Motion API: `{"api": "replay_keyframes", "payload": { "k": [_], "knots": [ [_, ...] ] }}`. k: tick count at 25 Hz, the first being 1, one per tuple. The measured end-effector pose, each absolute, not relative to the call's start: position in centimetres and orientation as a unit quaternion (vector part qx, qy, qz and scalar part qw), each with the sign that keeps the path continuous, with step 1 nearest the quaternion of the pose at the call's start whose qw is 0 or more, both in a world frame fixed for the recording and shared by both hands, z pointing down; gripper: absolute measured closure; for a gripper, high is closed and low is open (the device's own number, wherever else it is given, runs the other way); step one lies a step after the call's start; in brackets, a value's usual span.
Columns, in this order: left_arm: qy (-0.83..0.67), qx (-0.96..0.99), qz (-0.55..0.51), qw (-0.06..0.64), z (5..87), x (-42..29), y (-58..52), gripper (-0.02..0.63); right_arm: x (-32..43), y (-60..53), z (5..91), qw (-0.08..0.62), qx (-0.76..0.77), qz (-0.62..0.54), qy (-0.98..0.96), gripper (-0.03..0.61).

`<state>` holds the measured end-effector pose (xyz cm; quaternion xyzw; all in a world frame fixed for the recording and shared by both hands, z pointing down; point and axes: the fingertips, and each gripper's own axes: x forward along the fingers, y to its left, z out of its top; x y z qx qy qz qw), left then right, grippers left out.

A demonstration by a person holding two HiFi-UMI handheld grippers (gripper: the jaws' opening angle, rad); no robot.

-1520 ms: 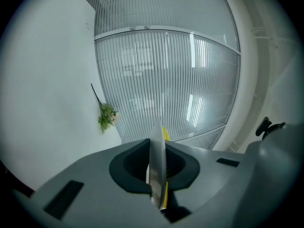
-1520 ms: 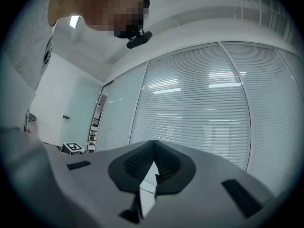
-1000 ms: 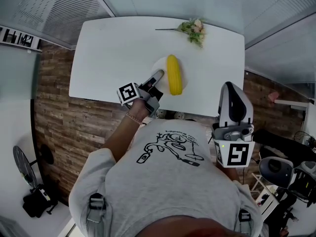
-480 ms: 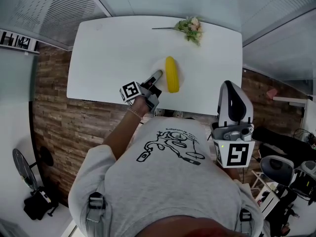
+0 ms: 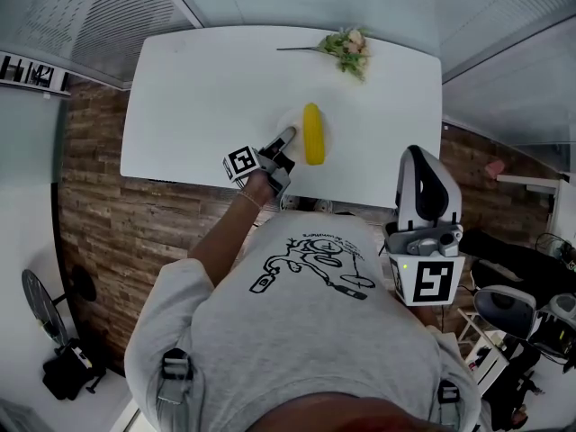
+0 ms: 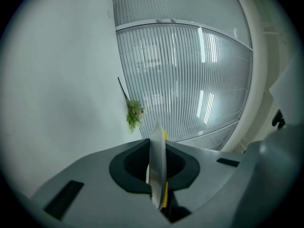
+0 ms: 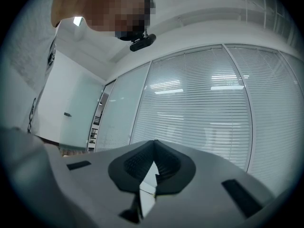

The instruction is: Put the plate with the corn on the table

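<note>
A yellow corn cob (image 5: 312,134) lies on a white plate (image 5: 293,121) near the front edge of the white table (image 5: 198,97). My left gripper (image 5: 286,139) reaches in from the front left and is shut on the plate's near rim. In the left gripper view the plate (image 6: 157,165) shows edge-on between the jaws of the left gripper (image 6: 156,175), with the corn (image 6: 165,136) just behind it. My right gripper (image 5: 419,156) is held off the table at the person's right side, pointing up, shut with nothing in it. The right gripper view shows the right gripper (image 7: 153,171) against window blinds.
A small flower sprig (image 5: 346,48) lies at the table's far edge, also seen as the sprig (image 6: 134,114) in the left gripper view. Wood-pattern floor (image 5: 99,205) surrounds the table. Chairs and gear (image 5: 522,304) stand at the right.
The left hand and its marker cube have edged slightly towards the table. The plate and corn stay at about the same spot. The right gripper has not moved.
</note>
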<state>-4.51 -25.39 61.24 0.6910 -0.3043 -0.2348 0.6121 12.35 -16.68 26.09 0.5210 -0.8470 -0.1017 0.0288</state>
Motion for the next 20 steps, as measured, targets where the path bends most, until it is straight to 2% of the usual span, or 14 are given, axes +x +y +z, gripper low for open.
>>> {"api": "replay_keyframes", "payload": {
  "k": [20],
  "knots": [
    [-0.32,0.684,-0.216,0.619,69.1,-4.2,-25.1,0.58,12.2,-16.3,26.6,0.038,0.524,-0.095,-0.845,0.572]
  ]
}}
